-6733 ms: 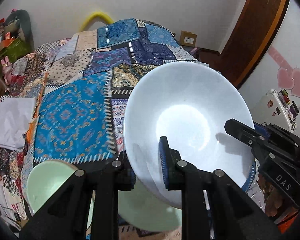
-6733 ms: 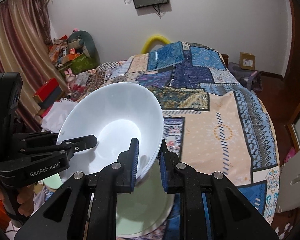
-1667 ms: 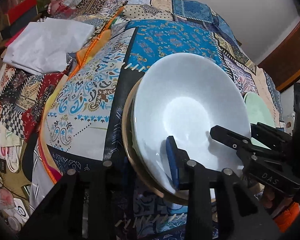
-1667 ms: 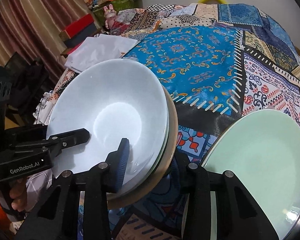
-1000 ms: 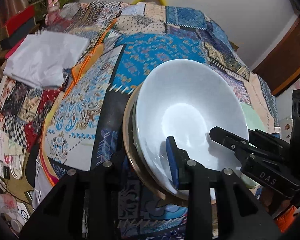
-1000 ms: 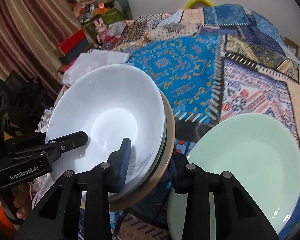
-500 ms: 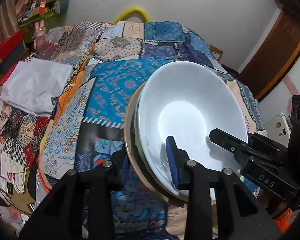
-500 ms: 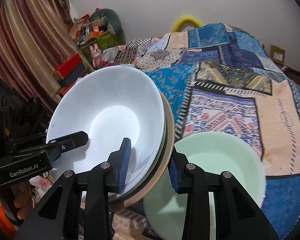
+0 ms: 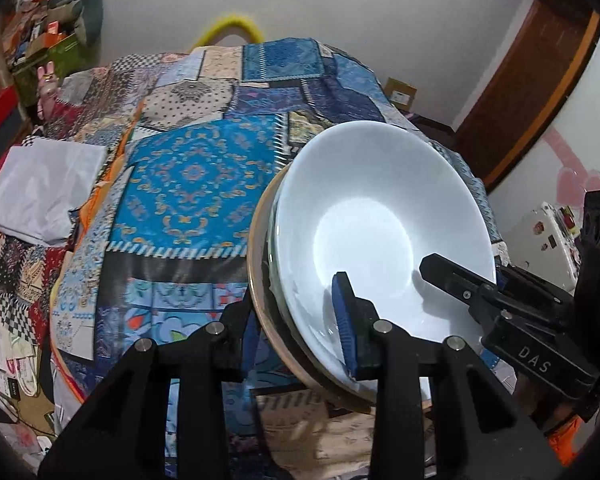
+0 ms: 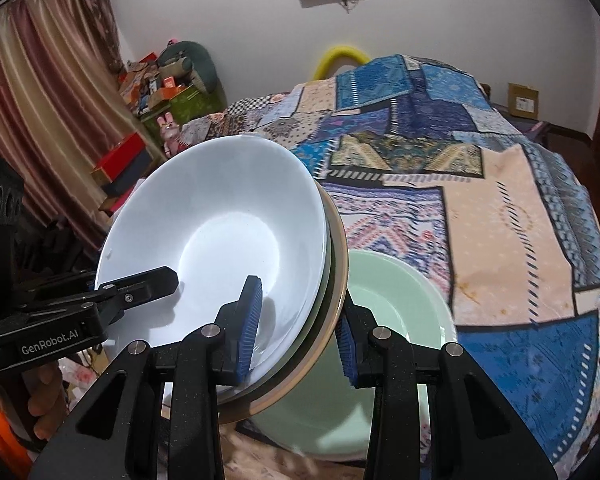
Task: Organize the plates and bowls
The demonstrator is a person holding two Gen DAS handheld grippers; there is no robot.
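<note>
**K:** Left tongs in the left wrist view: clamped over the near rim of a nested stack, a glossy white ceramic bowl on top and a tan-rimmed dish under it. One blue pad sits inside the bowl, the other behind the tan rim. Stack is tilted and off the patchwork-quilt bed.

**R:** Right side?

**K:** Right wrist view: right tongs pinch the opposite rim of the same stack the same way. White bowl hangs above a pale green round plate that lies on the quilt.

**R:** Step?

**K:** My read: carrying the stack over for stacking on the green plate. Next move needs both hands to level the stack together, centre it over the plate, lower until it seats, then release. Uneven lowering risks the nested pieces sliding.
</note>
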